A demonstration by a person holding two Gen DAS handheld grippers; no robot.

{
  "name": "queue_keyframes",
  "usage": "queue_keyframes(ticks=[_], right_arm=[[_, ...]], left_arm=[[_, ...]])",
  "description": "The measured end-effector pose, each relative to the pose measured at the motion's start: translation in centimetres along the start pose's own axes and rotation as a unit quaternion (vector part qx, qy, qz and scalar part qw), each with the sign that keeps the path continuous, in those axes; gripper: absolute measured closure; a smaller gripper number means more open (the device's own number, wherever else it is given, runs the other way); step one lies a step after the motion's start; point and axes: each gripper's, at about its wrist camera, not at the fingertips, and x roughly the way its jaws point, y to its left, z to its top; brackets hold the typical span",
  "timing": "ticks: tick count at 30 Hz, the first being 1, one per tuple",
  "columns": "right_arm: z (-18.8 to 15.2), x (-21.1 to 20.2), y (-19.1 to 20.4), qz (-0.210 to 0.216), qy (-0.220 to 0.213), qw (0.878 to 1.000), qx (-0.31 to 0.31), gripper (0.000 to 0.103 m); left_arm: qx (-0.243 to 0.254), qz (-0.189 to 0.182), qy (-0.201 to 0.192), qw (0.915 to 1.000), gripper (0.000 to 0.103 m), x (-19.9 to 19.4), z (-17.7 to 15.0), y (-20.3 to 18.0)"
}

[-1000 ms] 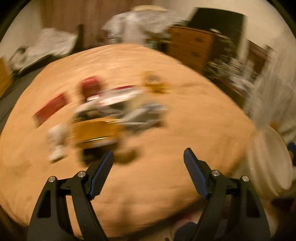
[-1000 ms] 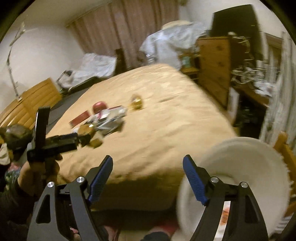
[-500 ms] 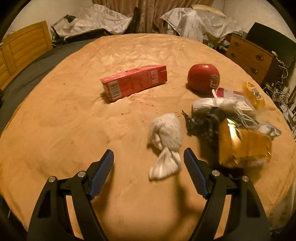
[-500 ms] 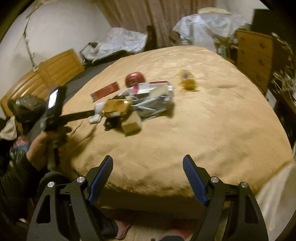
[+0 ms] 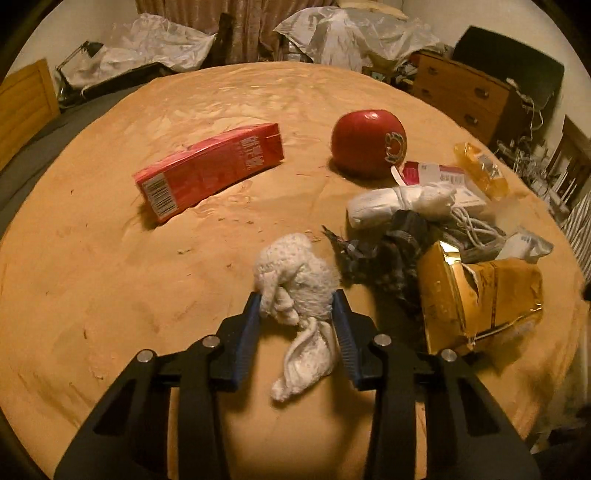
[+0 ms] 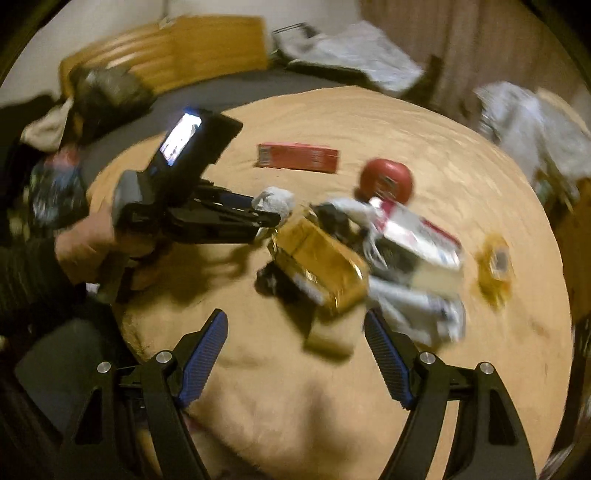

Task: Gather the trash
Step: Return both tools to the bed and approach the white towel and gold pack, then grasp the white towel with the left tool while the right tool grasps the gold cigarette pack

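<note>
Left wrist view: left gripper (image 5: 298,308) pinching a crumpled white tissue wad (image 5: 295,280) between its blue pads (image 5: 246,334), jaws having just closed in on it; wad lying on the tan bedspread (image 5: 110,277), its tail trailing back between the fingers. Just right of the wad, a dark crumpled wrapper (image 5: 373,258), touching or nearly so. Beyond that, a torn gold foil bag (image 5: 480,295), a knotted white bundle (image 5: 399,201), a red-and-white packet (image 5: 439,177) and a yellow wrapper (image 5: 480,166), heaped close together. Farther back, a red carton (image 5: 210,166) lying on its side, well apart from the wad, and a red ball-shaped container (image 5: 365,142). Off the bed: wooden dresser (image 5: 461,96), plastic sheeting (image 5: 351,33).

Right wrist view, blurred: right gripper (image 6: 295,338) with jaws spread wide, nothing between them, hovering over the near edge of the bedspread (image 6: 295,406). Ahead, the gold foil bag (image 6: 321,266) and a small tan box (image 6: 327,338) nearest the fingers. At left, a hand (image 6: 88,243) holding the left gripper (image 6: 273,218), tissue wad (image 6: 275,199) at its tip. Red carton (image 6: 297,157) and red container (image 6: 386,181) behind the heap.
</note>
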Motion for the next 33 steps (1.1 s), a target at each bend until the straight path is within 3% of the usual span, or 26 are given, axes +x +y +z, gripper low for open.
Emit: queue_keyframes(ticks=[3,8,11,15,17,23,27,33], right_arm=[[2.0,2.1,0.0,0.003,0.025,0.999,-0.044,0.025],[5.3,6.1,-1.0,0.001,0.057,0.994,-0.092,0.025],[6.0,7.8,-0.9,0.003,0.077,0.990,-0.116,0.026],[6.1,9.8,-0.8,0.008,0.102,0.986,-0.133,0.037],[6.0,10.4,-0.9,0.014,0.104,0.986,-0.131,0.038],[5.5,10.4,-0.5,0.016,0.084,0.989,-0.121,0.048],[5.2,8.9,0.1,0.015,0.057,0.992,-0.109,0.051],[3.7,4.0,0.1,-0.002,-0.021,1.000,-0.021,0.051]], left_arm=[[-0.018,-0.026,0.007,0.9995,0.062,0.0,-0.4,1.6],[-0.020,-0.040,0.006,0.9990,0.056,0.4,-0.3,2.6],[-0.015,-0.039,0.006,0.9991,0.049,0.8,0.0,2.3],[-0.024,-0.045,0.001,0.9987,0.044,1.1,0.7,2.4],[-0.025,-0.046,0.001,0.9986,0.043,1.2,0.9,2.3],[-0.017,-0.050,0.003,0.9986,0.043,1.9,1.6,1.6],[-0.014,-0.063,0.008,0.9979,0.064,2.3,1.4,1.2],[-0.022,-0.049,-0.011,0.9985,0.068,1.3,0.5,1.1]])
